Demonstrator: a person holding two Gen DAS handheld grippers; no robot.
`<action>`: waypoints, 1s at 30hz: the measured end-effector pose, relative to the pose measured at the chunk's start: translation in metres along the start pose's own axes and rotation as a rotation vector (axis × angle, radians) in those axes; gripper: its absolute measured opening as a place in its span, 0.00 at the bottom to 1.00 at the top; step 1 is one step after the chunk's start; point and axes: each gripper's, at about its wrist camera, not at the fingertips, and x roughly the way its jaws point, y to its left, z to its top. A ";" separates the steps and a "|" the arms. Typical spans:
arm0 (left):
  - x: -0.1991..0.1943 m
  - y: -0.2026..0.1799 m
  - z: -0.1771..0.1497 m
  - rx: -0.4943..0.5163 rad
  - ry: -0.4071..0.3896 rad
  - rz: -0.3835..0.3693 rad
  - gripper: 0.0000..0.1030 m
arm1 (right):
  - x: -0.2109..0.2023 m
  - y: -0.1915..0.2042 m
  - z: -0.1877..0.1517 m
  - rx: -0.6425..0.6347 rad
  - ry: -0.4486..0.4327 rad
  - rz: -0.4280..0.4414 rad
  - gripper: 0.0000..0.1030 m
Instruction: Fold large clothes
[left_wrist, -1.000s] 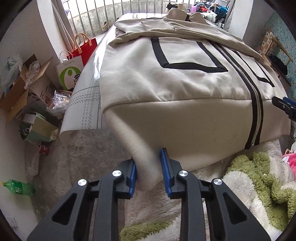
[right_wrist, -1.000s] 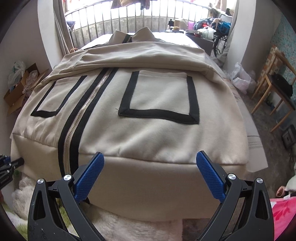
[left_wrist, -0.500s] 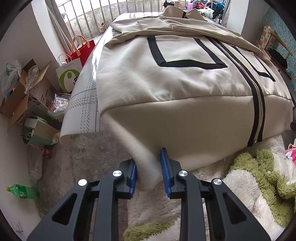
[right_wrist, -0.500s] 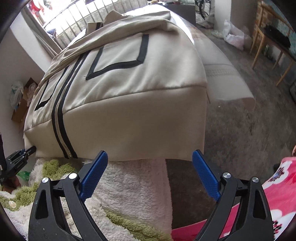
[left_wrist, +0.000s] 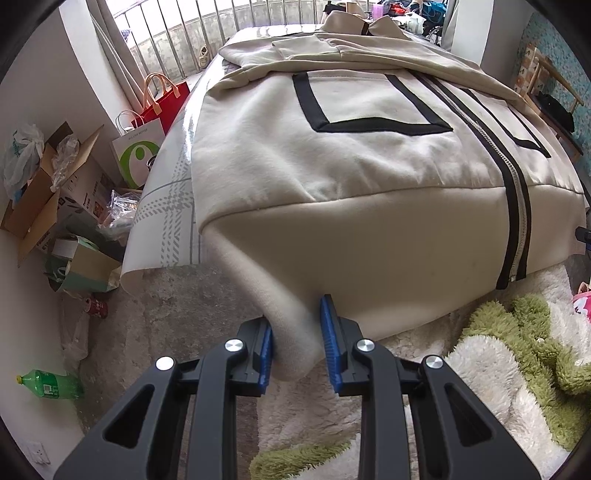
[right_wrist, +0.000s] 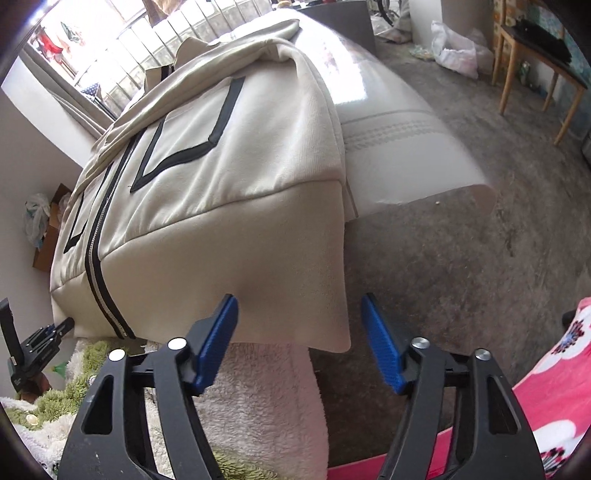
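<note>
My cream fleece jacket (left_wrist: 354, 155), black-trimmed, hem corner pinched in left hand-held gripper (left_wrist: 297, 345); right hand-held gripper (right_wrist: 299, 338) closing around the other corner, not yet pressing.

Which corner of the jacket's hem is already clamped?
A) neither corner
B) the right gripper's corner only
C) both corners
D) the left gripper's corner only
D: the left gripper has its blue pads pressed on the hem corner of the cream jacket, while the right gripper is closing with the other corner between its pads, not yet pinched.
</note>
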 end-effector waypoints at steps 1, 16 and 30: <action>0.000 0.000 0.000 0.000 0.000 0.000 0.22 | 0.001 -0.003 0.000 0.003 0.014 0.008 0.46; -0.070 0.054 0.022 -0.201 -0.096 -0.424 0.06 | -0.068 0.016 0.007 -0.069 -0.109 0.127 0.03; -0.047 0.106 0.088 -0.527 -0.185 -0.638 0.05 | -0.072 0.015 0.103 0.097 -0.305 0.341 0.03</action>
